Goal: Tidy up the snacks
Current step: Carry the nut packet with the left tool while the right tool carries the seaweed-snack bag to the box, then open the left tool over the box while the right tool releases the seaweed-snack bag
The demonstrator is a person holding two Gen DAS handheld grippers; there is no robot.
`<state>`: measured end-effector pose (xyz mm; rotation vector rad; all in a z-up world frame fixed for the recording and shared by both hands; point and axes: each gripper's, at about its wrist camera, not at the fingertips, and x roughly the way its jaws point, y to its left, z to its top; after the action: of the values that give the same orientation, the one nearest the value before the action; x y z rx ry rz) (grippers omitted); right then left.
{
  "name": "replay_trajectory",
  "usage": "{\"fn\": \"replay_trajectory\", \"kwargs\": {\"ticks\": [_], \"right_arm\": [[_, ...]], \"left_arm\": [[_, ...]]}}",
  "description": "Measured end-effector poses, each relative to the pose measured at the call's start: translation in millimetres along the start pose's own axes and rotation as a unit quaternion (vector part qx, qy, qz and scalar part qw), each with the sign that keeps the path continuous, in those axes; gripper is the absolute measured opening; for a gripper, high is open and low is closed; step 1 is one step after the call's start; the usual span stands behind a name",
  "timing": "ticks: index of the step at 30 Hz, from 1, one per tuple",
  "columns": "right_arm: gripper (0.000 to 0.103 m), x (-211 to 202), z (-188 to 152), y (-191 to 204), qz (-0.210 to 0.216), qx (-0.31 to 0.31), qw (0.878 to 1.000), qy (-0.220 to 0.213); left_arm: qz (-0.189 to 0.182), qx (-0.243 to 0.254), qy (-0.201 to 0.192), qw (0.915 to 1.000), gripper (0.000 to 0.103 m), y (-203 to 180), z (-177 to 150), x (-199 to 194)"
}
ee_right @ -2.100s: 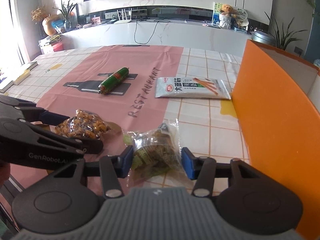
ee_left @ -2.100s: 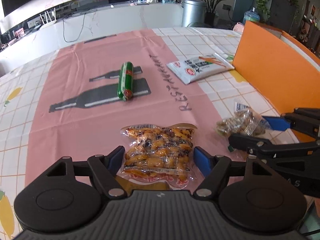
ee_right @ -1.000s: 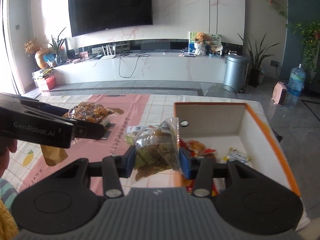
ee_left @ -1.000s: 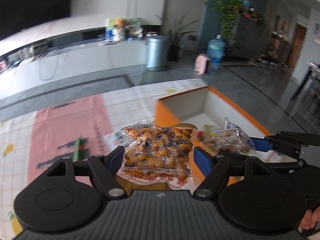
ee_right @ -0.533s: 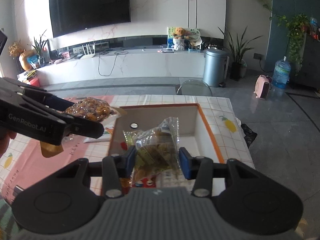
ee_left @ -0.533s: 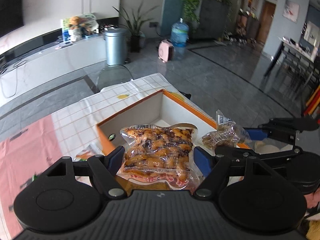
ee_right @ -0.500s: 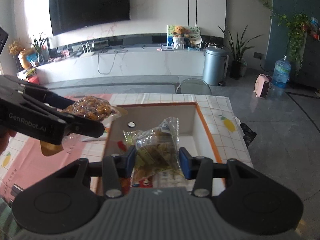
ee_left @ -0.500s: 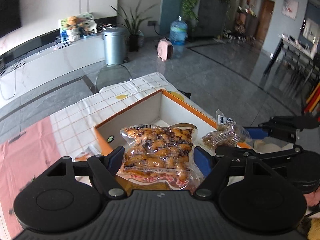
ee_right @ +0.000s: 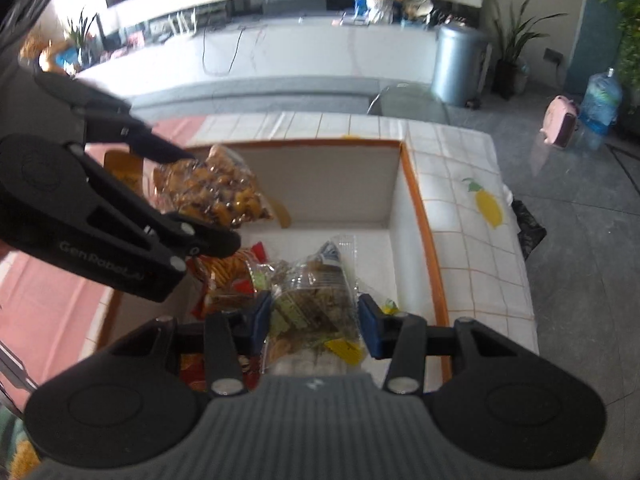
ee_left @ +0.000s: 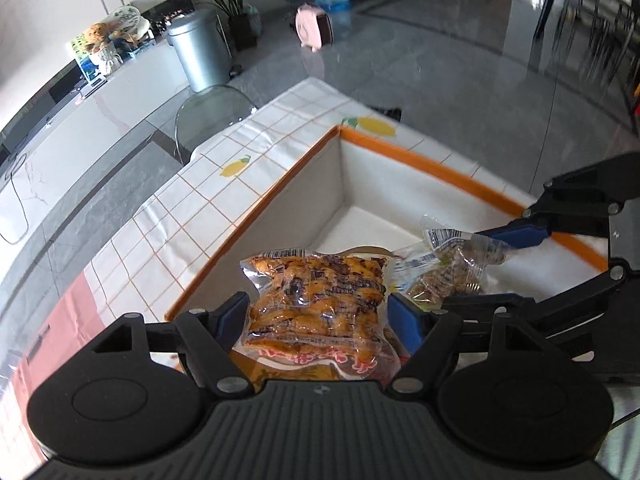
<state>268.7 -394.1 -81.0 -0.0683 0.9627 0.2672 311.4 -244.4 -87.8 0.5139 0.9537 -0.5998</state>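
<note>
Left claw [ee_left: 318,320], jaws wide, clamps flat orange snack pouch [ee_left: 316,300] by both edges, over near corner of orange-rimmed box [ee_left: 448,170]. Right claw [ee_right: 314,322], jaws narrow, pinches clear crinkly snack packet [ee_right: 314,300] above box floor, beside red packets [ee_right: 228,272] already inside. Your step, judged: drop both in. Lower each past rim before letting go; release pouch flat. Keep claws apart; they hang close. Box sits on tiled counter [ee_left: 192,216].

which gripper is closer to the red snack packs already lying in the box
Left. In the right wrist view, the left gripper hangs directly over the red packs; the right gripper is beside them, further into the box.
</note>
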Motion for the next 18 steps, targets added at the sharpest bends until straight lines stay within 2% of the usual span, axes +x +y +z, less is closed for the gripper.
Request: {"fn": "replay_trajectory", "kwargs": {"ticks": [8, 18], "right_arm": [[0.045, 40.4, 13.2, -4.3, 0.003, -0.023, 0.999, 0.043], [0.048, 65.3, 18.5, 8.1, 0.001, -0.067, 0.995, 0.077]], "left_arm": [[0.014, 0.042, 0.040, 0.9982, 0.087, 2.5, 7.6, 33.3], [0.018, 0.047, 0.065, 0.9966, 0.090, 4.6, 0.9, 52.8]]}}
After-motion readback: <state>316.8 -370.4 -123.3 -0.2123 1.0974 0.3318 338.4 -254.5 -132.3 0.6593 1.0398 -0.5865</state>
